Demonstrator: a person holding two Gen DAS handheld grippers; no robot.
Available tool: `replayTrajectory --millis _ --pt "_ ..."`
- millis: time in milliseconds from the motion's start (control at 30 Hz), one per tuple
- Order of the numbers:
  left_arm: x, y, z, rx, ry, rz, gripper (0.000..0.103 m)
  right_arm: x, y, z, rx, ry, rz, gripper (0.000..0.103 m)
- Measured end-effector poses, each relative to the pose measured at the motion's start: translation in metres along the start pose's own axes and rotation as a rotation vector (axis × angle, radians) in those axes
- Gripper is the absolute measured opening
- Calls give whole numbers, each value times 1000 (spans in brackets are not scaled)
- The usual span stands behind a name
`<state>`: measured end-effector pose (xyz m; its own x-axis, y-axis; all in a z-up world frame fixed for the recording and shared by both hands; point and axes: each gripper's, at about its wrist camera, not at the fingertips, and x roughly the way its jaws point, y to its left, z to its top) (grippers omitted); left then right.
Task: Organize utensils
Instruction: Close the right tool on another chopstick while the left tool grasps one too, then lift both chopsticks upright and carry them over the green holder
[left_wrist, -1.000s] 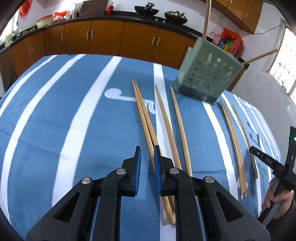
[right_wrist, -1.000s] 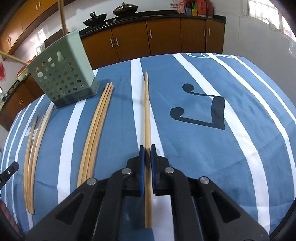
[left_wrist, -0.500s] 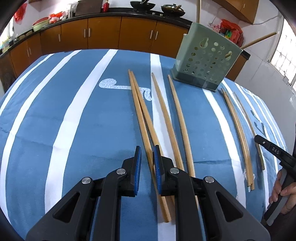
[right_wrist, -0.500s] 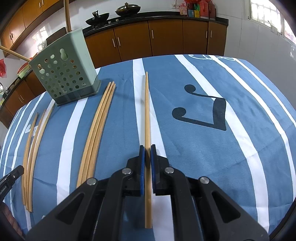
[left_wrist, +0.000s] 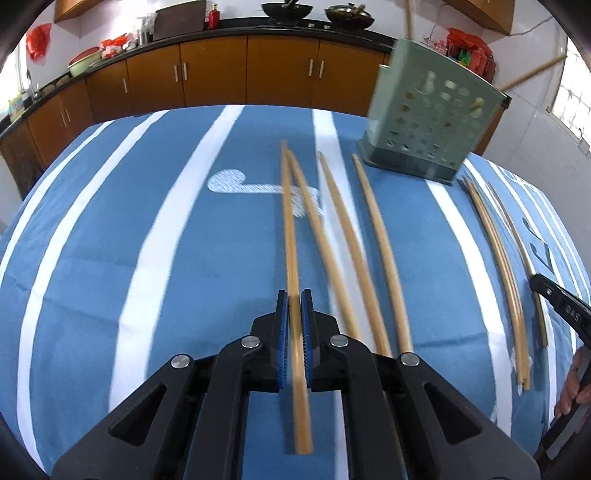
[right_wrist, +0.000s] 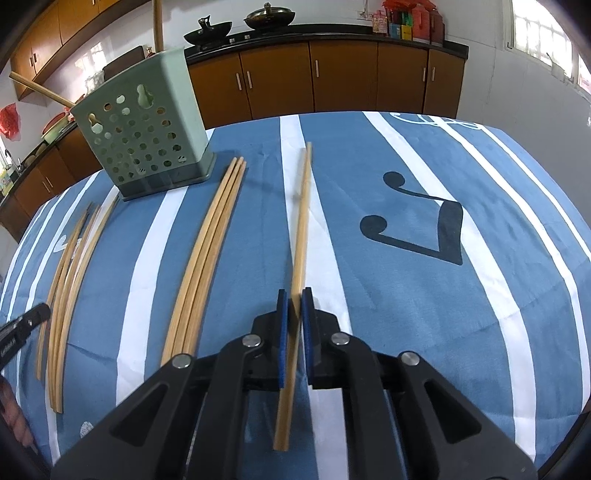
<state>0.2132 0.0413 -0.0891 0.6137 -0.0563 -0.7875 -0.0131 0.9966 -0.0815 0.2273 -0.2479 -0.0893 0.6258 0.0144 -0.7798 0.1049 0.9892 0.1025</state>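
Several wooden chopsticks lie on the blue striped tablecloth (left_wrist: 147, 258). My left gripper (left_wrist: 294, 306) is shut on one chopstick (left_wrist: 290, 229), lifted off the cloth; three more (left_wrist: 380, 251) lie just to its right. My right gripper (right_wrist: 294, 306) is shut on a single chopstick (right_wrist: 301, 221), tilted slightly above the cloth. A green perforated utensil holder (left_wrist: 432, 118) stands at the far side with chopsticks sticking out; it also shows in the right wrist view (right_wrist: 142, 129). A bundle of three chopsticks (right_wrist: 207, 251) lies left of my right gripper.
More chopsticks (right_wrist: 68, 288) lie at the left in the right wrist view. The other gripper's tip (left_wrist: 561, 302) shows at the right edge of the left wrist view. Brown kitchen cabinets (left_wrist: 221, 74) run behind the table.
My left gripper has closed on a chopstick and raised it from the cloth. My right gripper has lifted and tilted its chopstick a little.
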Motion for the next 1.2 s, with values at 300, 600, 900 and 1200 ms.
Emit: replayTrajectory --millis 300,600,900,1200 --pt "17 31 27 -44 -22 34 7 13 -4 15 3 -16 -20 8" --pt "18 35 27 -51 -32 3 8 15 -7 18 11 -29 -25 8" --pt "14 36 22 -35 -25 14 8 12 -7 14 5 -22 -24 9" --pt "10 34 14 -13 -44 36 8 6 -6 4 1 -23 -21 10"
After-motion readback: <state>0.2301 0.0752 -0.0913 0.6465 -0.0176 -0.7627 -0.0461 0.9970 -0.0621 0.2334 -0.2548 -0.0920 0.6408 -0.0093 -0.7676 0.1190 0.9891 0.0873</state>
